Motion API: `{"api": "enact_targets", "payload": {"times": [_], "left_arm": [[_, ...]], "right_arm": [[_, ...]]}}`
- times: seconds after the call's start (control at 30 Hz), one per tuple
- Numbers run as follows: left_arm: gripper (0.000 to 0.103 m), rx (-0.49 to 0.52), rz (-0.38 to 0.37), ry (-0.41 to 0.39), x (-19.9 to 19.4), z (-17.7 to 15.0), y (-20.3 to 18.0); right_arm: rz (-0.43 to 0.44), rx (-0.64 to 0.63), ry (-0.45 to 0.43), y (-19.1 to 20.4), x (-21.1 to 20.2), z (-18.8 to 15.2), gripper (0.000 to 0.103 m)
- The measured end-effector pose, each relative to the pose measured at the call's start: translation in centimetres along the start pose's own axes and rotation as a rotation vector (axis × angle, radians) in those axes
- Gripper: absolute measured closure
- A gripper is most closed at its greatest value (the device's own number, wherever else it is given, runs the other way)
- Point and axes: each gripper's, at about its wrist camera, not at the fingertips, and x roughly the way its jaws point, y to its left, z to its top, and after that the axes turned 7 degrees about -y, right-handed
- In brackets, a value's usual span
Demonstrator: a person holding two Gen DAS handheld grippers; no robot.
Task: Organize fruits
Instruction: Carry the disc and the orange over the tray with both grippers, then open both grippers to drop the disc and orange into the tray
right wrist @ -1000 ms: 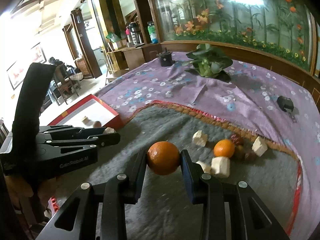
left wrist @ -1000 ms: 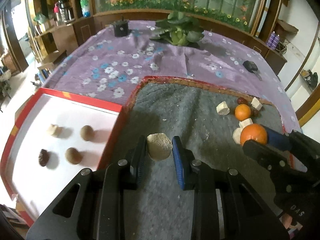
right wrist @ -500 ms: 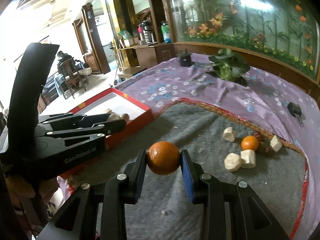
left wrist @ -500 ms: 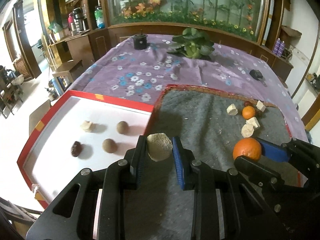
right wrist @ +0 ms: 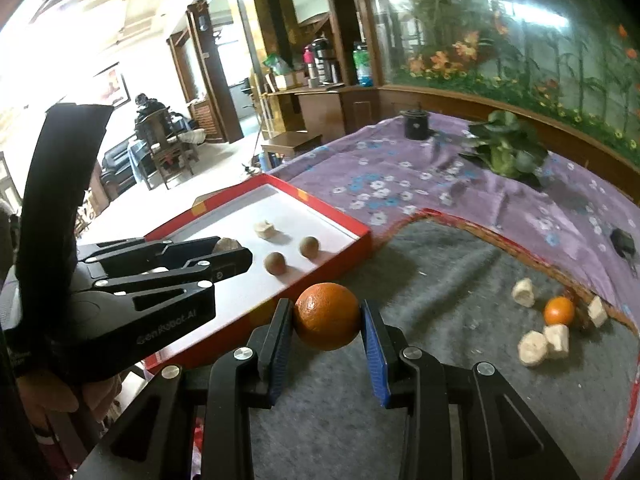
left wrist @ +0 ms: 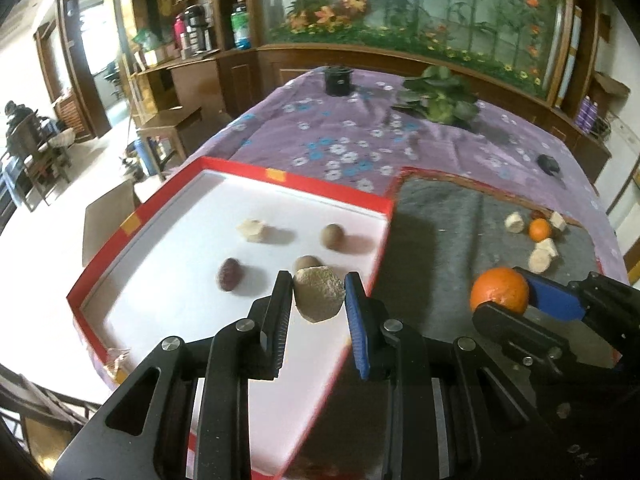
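We find the left gripper clamped on a pale cut fruit chunk, held above the near edge of the red tray. We judge the chunk light, soft and crumbly; flat sides suit it. The right gripper grips an orange across its middle, over the grey mat; firm, round, liable to roll. The tray holds four pieces: one pale chunk, two brown balls, one dark red fruit.
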Motion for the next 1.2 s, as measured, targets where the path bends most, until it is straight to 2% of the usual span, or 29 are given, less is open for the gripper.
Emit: {"api": "enact_targets", "payload": {"times": [0.63, 0.8, 1.07, 1.2], "left_arm": [[0.077, -0.123, 0.094, 0.056, 3.0, -1.5, 8.0], [0.077, -0.136, 0.111, 0.065, 3.5, -1.9, 8.8], [0.077, -0.152, 0.12, 0.092, 4.8, -2.3, 9.2], [0.077, -0.185, 0.135, 0.101, 5.1, -2.4, 9.6]], "right_arm": [[0.094, -0.089, 0.078, 4.9, 7.5, 3.0, 0.07], [0.125, -0.093, 0.131, 5.7, 10.6, 2.8, 0.07], [0.143, -0.107, 0.204, 6.5, 13.2, 1.2, 0.07], [0.144, -0.077, 0.184, 6.2, 13.5, 1.1, 0.069]]}}
